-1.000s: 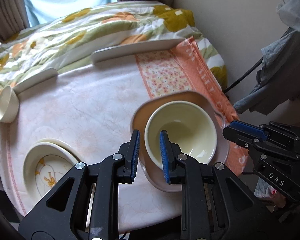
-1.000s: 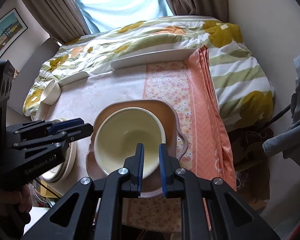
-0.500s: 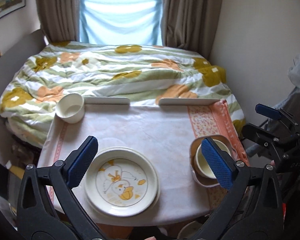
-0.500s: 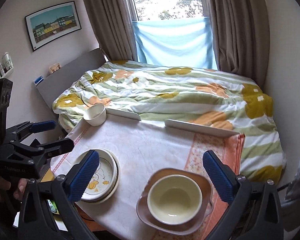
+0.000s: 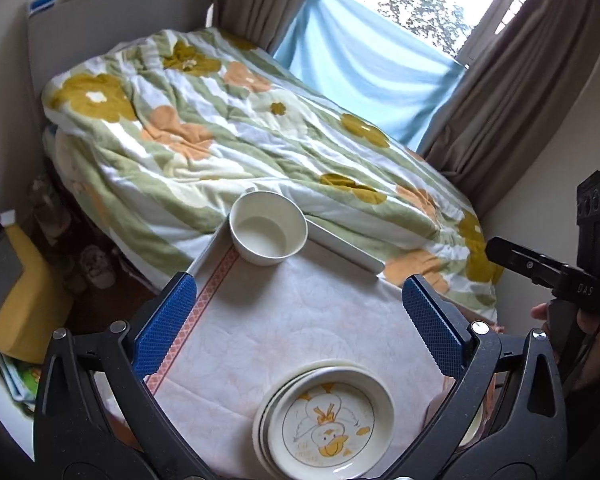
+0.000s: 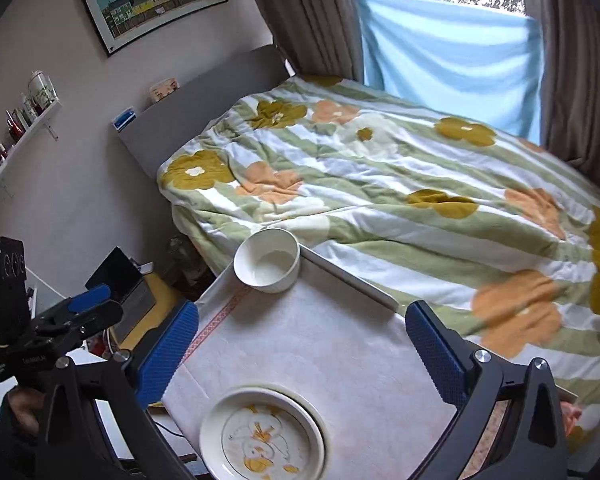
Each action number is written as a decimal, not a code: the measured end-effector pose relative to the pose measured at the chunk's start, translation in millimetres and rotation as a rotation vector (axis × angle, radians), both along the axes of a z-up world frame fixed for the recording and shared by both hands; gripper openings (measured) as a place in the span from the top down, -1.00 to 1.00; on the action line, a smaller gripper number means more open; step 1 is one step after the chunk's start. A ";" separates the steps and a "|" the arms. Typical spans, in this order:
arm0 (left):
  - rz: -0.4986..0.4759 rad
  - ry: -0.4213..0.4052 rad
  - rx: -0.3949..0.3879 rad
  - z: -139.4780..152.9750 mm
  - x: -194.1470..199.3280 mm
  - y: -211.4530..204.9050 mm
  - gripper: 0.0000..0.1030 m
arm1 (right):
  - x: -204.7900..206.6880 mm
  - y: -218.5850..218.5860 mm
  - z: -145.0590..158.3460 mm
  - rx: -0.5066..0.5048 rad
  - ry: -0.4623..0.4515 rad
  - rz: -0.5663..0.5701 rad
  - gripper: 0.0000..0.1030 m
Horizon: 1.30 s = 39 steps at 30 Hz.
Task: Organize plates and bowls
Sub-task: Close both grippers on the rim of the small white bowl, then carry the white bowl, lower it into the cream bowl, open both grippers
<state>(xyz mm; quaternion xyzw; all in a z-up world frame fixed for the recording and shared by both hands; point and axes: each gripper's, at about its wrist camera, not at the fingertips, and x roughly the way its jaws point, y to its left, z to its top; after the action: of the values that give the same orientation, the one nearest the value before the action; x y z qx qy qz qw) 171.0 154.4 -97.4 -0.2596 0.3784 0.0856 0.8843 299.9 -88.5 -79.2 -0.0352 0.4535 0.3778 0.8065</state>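
A tablecloth-covered table [image 5: 300, 320] is seen beside a bed; "DAS" is printed on the right gripper [image 6: 302, 344]. An empty white bowl [image 5: 268, 232] is set mid-frame, duck plates [image 5: 326, 420] stacked at the bottom. Both it and the left gripper [image 5: 300, 322] are spread wide, nothing held.

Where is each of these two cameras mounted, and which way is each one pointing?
Left wrist: sits on the left gripper, looking down over the table towards the bed; its open blue fingers frame the view, the right gripper at right.
Right wrist: sits on the right gripper, facing likewise; left gripper at left.
Shared: white bowl, duck plate, bed, window.
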 end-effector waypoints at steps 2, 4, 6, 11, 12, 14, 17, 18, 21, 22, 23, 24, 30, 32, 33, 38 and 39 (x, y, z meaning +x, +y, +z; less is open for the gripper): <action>0.016 0.018 -0.067 -22.2 18.9 21.5 -0.95 | 23.9 34.0 -22.3 -0.019 0.058 0.030 -1.00; 0.028 0.050 -0.122 -47.8 41.0 37.9 -0.87 | 46.1 61.6 -47.5 -0.037 0.117 0.048 -1.00; 0.034 0.082 -0.142 -71.4 60.1 47.6 -0.81 | 65.4 83.9 -76.0 -0.048 0.180 0.057 -0.93; 0.007 0.146 -0.177 -126.4 103.4 61.5 -0.58 | 99.4 116.9 -140.3 -0.060 0.319 0.036 -0.63; 0.005 0.154 -0.182 -135.7 111.1 63.8 -0.51 | 104.1 121.3 -150.7 -0.059 0.340 0.035 -0.50; 0.001 0.165 -0.198 -150.7 123.3 69.5 -0.32 | 109.4 126.4 -167.4 -0.060 0.370 0.036 -0.32; 0.000 0.174 -0.200 -165.0 134.9 73.3 -0.19 | 113.4 133.6 -185.0 -0.051 0.408 0.046 -0.13; 0.001 0.174 -0.194 -167.8 137.1 73.8 -0.15 | 114.3 135.0 -189.7 -0.046 0.417 0.046 -0.05; 0.002 0.183 -0.192 -176.7 141.1 75.5 0.12 | 116.5 138.0 -200.0 -0.037 0.442 0.045 0.14; 0.003 0.189 -0.190 -178.3 140.4 75.3 0.21 | 116.7 138.5 -202.6 -0.033 0.450 0.047 0.19; 0.006 0.196 -0.182 -180.4 140.9 76.2 0.31 | 116.7 140.1 -205.4 -0.029 0.458 0.050 0.30; 0.012 0.202 -0.173 -182.3 141.3 77.0 0.37 | 116.5 141.1 -207.2 -0.026 0.464 0.052 0.35; 0.036 0.197 -0.191 -188.1 135.7 86.1 0.67 | 115.2 145.2 -211.5 -0.030 0.457 0.058 0.62; 0.030 0.207 -0.163 -185.4 136.8 82.1 0.67 | 114.6 144.3 -211.4 -0.029 0.452 0.055 0.63; 0.028 0.211 -0.157 -184.9 136.9 80.9 0.67 | 113.7 144.2 -210.8 -0.031 0.446 0.053 0.64; 0.018 0.202 -0.147 -177.6 132.2 77.5 0.68 | 108.6 139.2 -206.0 -0.015 0.431 0.042 0.64; 0.015 0.199 -0.138 -174.1 130.6 75.5 0.68 | 107.2 137.8 -204.3 -0.010 0.428 0.038 0.64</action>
<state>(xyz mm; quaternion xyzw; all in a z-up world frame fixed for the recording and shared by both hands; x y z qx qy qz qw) 301.6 229.9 -271.5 -0.3129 0.4673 0.0913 0.8218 407.2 49.2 -283.5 0.0331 0.6157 0.3895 0.6842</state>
